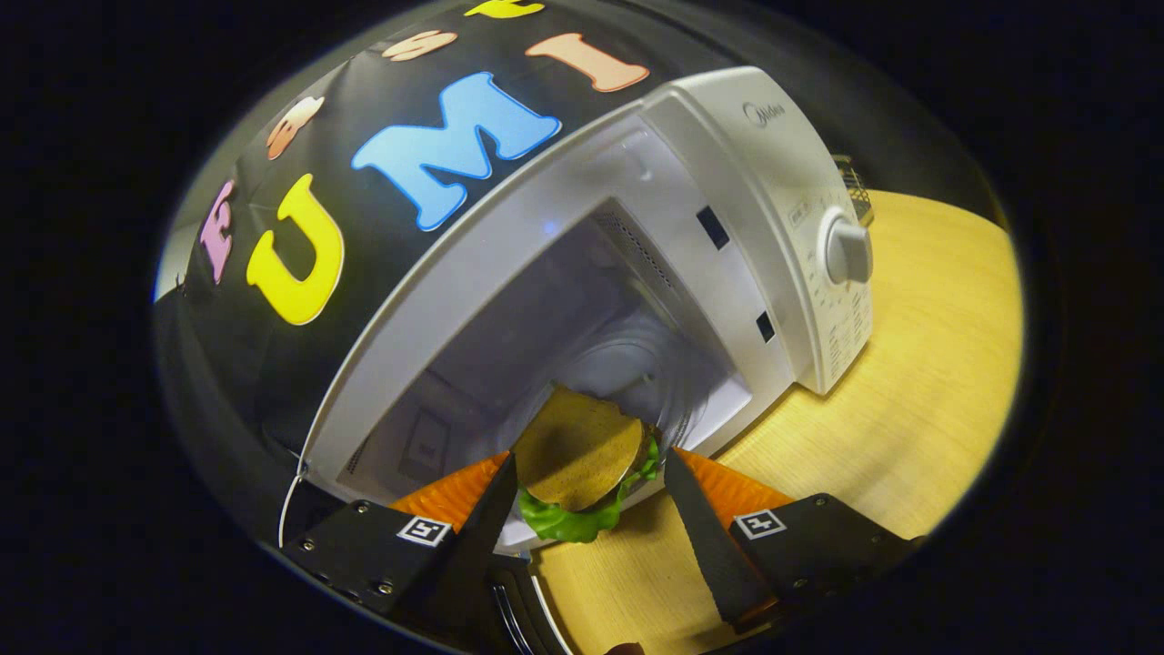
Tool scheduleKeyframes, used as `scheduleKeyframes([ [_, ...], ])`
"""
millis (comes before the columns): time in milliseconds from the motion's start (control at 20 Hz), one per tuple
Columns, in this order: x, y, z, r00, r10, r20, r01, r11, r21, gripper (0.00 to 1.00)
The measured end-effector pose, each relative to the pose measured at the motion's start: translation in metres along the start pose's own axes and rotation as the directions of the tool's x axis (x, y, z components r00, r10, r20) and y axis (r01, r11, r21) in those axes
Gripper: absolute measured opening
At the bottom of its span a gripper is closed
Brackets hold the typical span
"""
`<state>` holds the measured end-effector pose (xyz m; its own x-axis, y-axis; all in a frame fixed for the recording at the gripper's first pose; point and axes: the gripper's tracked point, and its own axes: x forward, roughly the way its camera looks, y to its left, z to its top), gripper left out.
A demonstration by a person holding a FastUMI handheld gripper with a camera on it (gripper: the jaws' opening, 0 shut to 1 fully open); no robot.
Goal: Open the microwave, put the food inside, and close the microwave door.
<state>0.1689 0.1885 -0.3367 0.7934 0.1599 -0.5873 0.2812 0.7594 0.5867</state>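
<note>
Wooden surface (909, 400) carries a white microwave (782, 182) with its cavity open toward the camera. At its threshold, the gripper (587, 473) holds a sandwich (577, 450) with lettuce between its fingers, which seem to press it from both sides.

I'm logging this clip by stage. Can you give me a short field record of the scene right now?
microwave: door open, cavity exposed, on wooden table
food: sandwich with lettuce, at the cavity's mouth
hand-held gripper: fingers on either side of the sandwich; grip cannot be confirmed
dial: on the control panel
stage: food going in, door not yet closed
</note>
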Motion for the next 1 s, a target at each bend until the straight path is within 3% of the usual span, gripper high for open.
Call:
scheduleKeyframes([
  [200, -0.059, 0.006, 0.01, 0.998, 0.051, -0.038, -0.056, 0.985, -0.164, 0.97],
  [400, -0.124, 0.013, 0.042, 0.995, 0.1, 0.022, -0.083, 0.915, -0.394, 0.97],
  [650, -0.195, 0.019, 0.083, 0.978, 0.159, 0.138, -0.07, 0.865, -0.498, 0.98],
  [1000, -0.268, 0.033, 0.086, 0.95, 0.254, 0.183, -0.095, 0.792, -0.603, 0.97],
])
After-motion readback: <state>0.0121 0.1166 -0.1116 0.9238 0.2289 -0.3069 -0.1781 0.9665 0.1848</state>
